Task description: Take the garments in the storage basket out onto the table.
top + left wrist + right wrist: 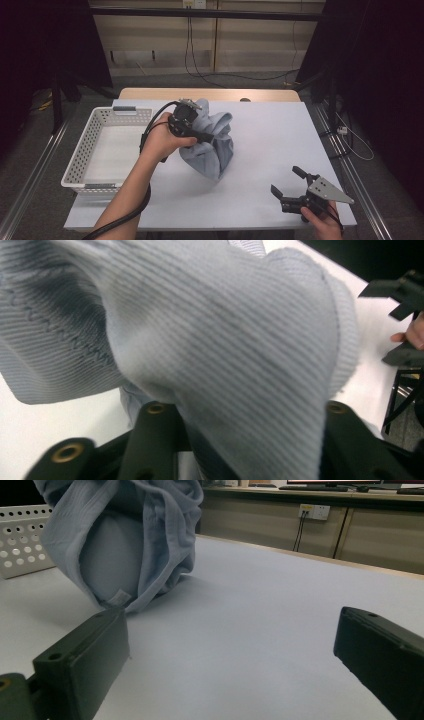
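Note:
A light blue ribbed garment (212,145) hangs bunched from my left gripper (205,136) at the middle of the white table (270,135), its lower end resting on the tabletop. In the left gripper view the fabric (225,330) fills the gap between the two black jaws, and the left gripper (245,440) is shut on it. My right gripper (285,180) is held near the front right corner of the table, open, with nothing between its jaws. In the right gripper view the garment (125,540) stands up ahead and to the left of the right gripper (230,650).
A white perforated basket (80,160) sits at the left end of the table, beside the garment, and its wall (20,545) appears behind the cloth. Black cables trail from the left gripper along the forearm. Dark curtains flank the table.

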`<action>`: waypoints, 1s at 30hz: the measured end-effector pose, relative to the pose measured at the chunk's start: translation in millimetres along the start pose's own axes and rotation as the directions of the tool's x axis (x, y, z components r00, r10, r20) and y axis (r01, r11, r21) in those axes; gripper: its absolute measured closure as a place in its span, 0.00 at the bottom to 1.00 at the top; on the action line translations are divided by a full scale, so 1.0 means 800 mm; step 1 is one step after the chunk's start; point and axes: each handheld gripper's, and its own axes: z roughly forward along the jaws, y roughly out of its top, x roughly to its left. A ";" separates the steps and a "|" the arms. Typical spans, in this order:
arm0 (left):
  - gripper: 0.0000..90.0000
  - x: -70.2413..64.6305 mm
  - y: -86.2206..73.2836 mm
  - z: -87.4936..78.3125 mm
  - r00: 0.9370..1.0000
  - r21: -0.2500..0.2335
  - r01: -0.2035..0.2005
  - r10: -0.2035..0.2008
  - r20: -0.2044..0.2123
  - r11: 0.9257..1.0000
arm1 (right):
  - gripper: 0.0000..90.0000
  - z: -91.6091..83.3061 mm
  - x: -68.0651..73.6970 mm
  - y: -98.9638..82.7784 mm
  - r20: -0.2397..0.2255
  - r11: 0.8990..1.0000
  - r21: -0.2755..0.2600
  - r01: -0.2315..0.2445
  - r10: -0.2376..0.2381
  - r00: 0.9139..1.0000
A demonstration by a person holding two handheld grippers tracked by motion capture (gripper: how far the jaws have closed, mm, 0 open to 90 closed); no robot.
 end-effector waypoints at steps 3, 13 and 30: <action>0.59 0.006 -0.011 0.002 1.000 0.002 0.017 -0.017 -0.010 1.000 | 0.01 0.001 0.000 0.000 -0.003 1.000 0.004 -0.003 0.003 1.000; 0.36 0.026 -0.054 -0.006 0.989 -0.004 0.065 -0.064 -0.135 0.998 | 0.01 0.014 0.009 0.004 -0.029 0.998 0.061 0.013 -0.011 1.000; 0.14 0.041 -0.101 -0.017 0.973 -0.110 0.077 -0.099 -0.207 0.991 | 0.05 0.089 0.012 0.021 -0.050 0.978 0.208 0.010 0.001 0.999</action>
